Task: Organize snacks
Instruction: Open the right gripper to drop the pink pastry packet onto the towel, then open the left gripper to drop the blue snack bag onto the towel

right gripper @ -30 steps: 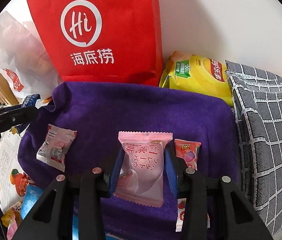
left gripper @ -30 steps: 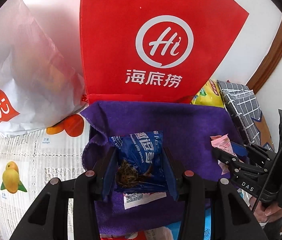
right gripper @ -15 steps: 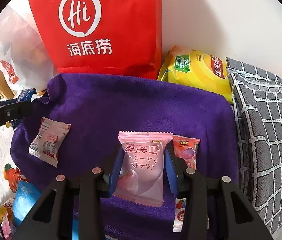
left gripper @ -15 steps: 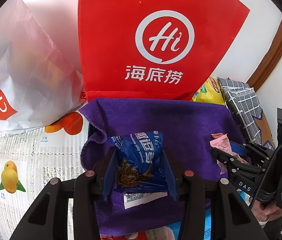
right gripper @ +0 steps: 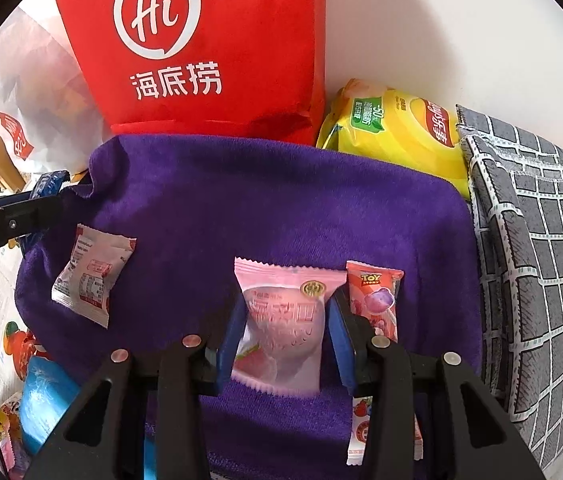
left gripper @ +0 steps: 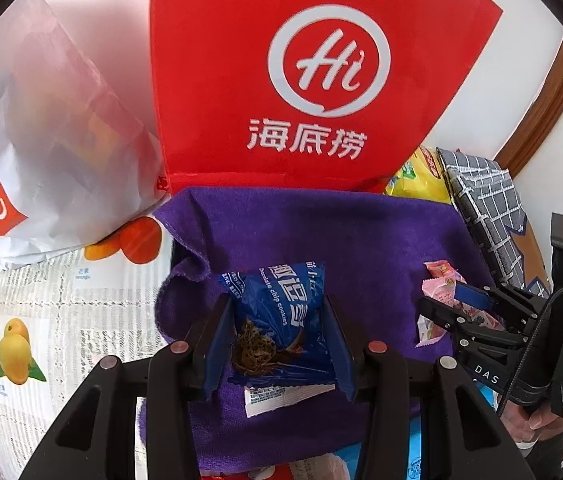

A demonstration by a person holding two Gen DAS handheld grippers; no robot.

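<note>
My left gripper (left gripper: 277,340) is shut on a blue chocolate chip cookie packet (left gripper: 281,320), held over the left part of a purple towel (left gripper: 321,232). My right gripper (right gripper: 287,332) is shut on a pink snack packet (right gripper: 281,320) above the same purple towel (right gripper: 261,200). A white and red snack packet (right gripper: 91,276) lies on the towel's left side. Just right of the right gripper lies a red Toy Story candy packet (right gripper: 373,296). The right gripper (left gripper: 441,308) also shows in the left wrist view, and the left gripper's fingers (right gripper: 9,216) enter the right wrist view at the left edge.
A red bag with a white logo (left gripper: 301,80) stands behind the towel against the wall. A white plastic bag (left gripper: 41,140) sits left, a yellow chip bag (right gripper: 397,132) and a grey grid-patterned pouch (right gripper: 533,240) right. A fruit-print tablecloth (left gripper: 61,320) and more snacks (right gripper: 41,400) lie left.
The right gripper has shifted slightly with the pink packet, so the towel and red bag sit a little differently in its view. The left gripper has stayed put with its cookie packet.
</note>
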